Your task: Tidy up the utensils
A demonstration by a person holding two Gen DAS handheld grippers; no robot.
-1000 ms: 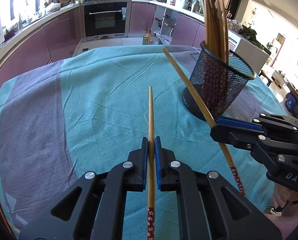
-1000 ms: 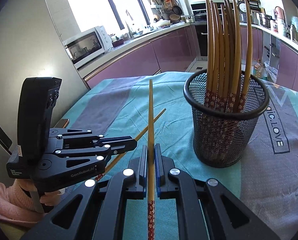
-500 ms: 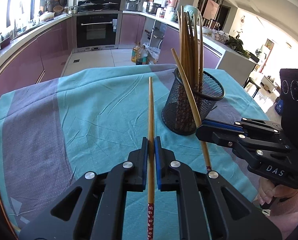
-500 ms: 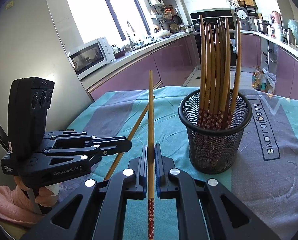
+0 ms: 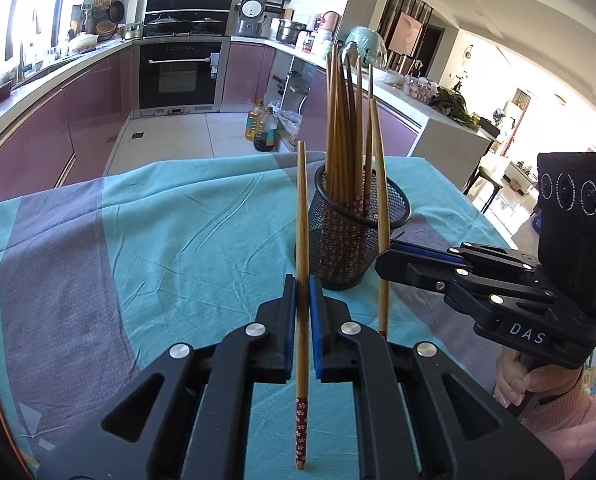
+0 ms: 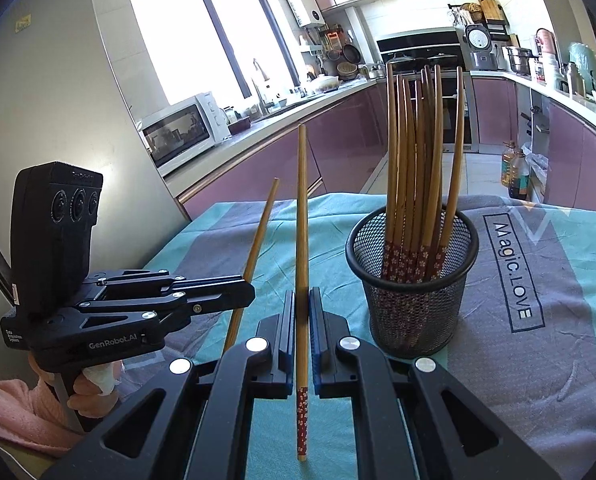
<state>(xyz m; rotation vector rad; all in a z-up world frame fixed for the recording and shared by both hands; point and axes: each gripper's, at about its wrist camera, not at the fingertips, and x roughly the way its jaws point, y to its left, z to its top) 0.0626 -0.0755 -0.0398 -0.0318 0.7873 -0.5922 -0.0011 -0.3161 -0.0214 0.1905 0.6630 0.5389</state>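
Both chopsticks have tipped up steeper! One chopstick [image 5: 302, 240] sits clamped in the left hand-held gripper [image 5: 302, 292], the other chopstick [image 6: 302, 240] pinched in the right hand-held gripper [image 6: 302, 304], each just beside the mesh holder [image 6: 412, 280] full of chopsticks, mid-table on the teal tablecloth [image 5: 178, 232].

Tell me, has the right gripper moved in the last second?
Yes. In the left wrist view the right gripper tilted its chopstick from slanted to nearly upright beside the mesh holder.
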